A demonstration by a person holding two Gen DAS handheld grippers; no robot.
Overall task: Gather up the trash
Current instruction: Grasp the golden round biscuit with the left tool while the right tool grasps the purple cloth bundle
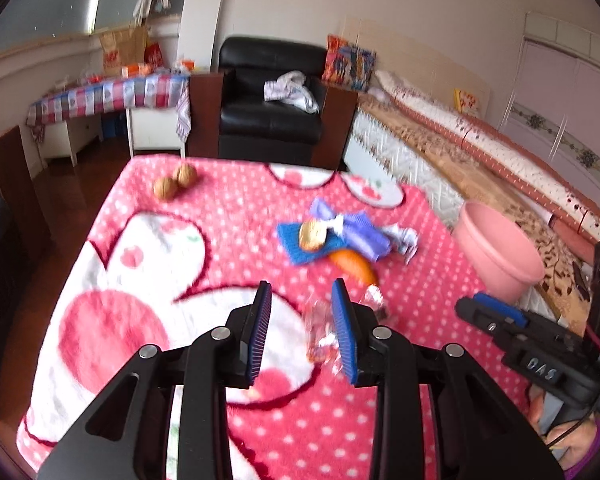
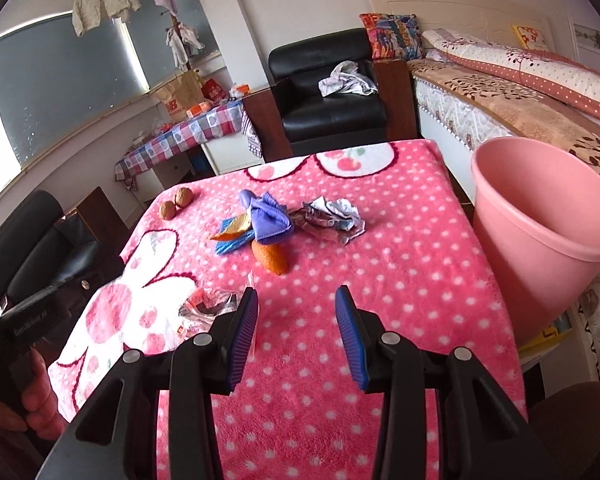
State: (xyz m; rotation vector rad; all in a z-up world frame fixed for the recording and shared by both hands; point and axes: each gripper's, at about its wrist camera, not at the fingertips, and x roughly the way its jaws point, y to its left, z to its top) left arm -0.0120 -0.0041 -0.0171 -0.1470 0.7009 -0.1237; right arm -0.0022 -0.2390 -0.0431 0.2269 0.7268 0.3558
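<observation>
Left gripper (image 1: pixel 301 294) jaws gape part-open, empty, over a crumpled clear wrapper (image 1: pixel 320 334) lying lengthwise between them; right gripper (image 2: pixel 296 296) jaws half-open, empty, above the tabletop (image 2: pixel 400 264).

Left gripper (image 1: pixel 302 294): jaws apart above the pink blanket (image 1: pixel 148 280). A clear wrapper (image 1: pixel 320 336), blurred, lies apparently between them. Pink bin (image 1: pixel 496 252) stands at right.
</observation>
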